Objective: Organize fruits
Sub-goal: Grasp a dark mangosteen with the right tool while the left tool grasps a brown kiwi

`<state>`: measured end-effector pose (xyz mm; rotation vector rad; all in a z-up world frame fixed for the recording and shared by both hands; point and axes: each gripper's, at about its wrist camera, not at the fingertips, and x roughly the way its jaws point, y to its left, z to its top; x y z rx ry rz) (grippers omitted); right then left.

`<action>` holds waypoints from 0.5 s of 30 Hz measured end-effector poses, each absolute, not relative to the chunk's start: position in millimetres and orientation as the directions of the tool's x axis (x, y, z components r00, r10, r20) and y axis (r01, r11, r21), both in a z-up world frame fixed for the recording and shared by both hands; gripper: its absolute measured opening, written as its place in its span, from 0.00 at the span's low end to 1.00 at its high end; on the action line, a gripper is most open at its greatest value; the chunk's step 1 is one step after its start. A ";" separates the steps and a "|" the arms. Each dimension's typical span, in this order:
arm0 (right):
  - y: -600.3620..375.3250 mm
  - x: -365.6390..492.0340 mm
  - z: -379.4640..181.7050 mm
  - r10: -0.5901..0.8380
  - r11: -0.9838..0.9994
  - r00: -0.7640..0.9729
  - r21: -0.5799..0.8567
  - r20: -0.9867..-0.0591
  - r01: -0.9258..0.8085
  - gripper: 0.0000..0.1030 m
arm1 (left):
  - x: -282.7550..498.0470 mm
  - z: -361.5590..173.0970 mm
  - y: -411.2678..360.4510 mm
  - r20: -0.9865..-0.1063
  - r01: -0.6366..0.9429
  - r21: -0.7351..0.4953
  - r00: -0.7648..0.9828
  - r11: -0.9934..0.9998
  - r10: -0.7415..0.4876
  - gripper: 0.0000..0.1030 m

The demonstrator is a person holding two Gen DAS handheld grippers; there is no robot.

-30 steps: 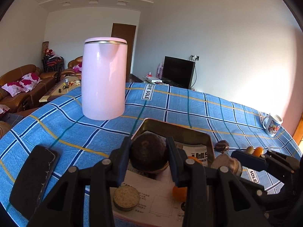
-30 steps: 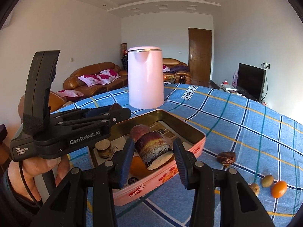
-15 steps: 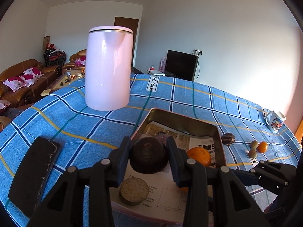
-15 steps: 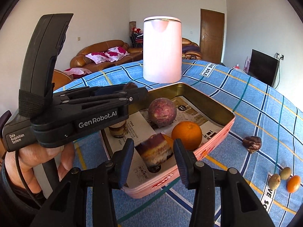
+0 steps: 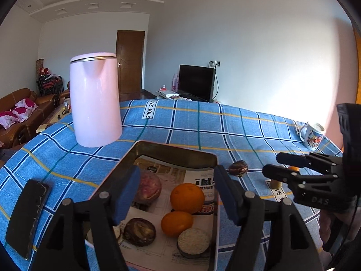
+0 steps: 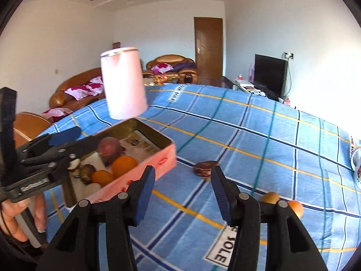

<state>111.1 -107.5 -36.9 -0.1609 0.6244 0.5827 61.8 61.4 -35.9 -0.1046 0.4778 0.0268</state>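
The left gripper (image 5: 176, 194) hangs spread and empty over the tin (image 5: 176, 150), where oranges (image 5: 187, 197) and other fruit are gathered near its front edge. The right gripper (image 6: 182, 192), also spread and empty, points at the brown fruit (image 6: 204, 168) lying loose on the tablecloth (image 6: 259, 140) just beyond the tin's right side, likely next to collect.

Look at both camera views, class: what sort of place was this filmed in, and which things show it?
Most likely a home living room. Brown leather sofas with pink cushions line the wall, a television stands on a low unit, and a table under a blue checked tablecloth holds a pink kettle.
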 end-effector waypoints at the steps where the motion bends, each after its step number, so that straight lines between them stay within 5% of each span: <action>1: -107.4 120.5 -40.1 0.443 0.837 0.656 0.019 -0.612 -0.548 0.52 | 64.3 -35.5 59.1 -0.461 -0.050 -0.087 0.887 0.995 0.004 0.68; 12: -78.3 181.3 -76.1 0.353 0.857 0.552 0.024 -0.756 -0.515 0.52 | 86.9 -22.7 64.4 -0.469 -0.074 -0.078 0.883 0.994 0.029 0.78; 15: -76.9 186.9 -80.1 0.338 0.863 0.555 0.014 -0.760 -0.506 0.43 | 89.3 -22.5 62.4 -0.475 -0.070 -0.088 0.880 0.994 0.020 0.81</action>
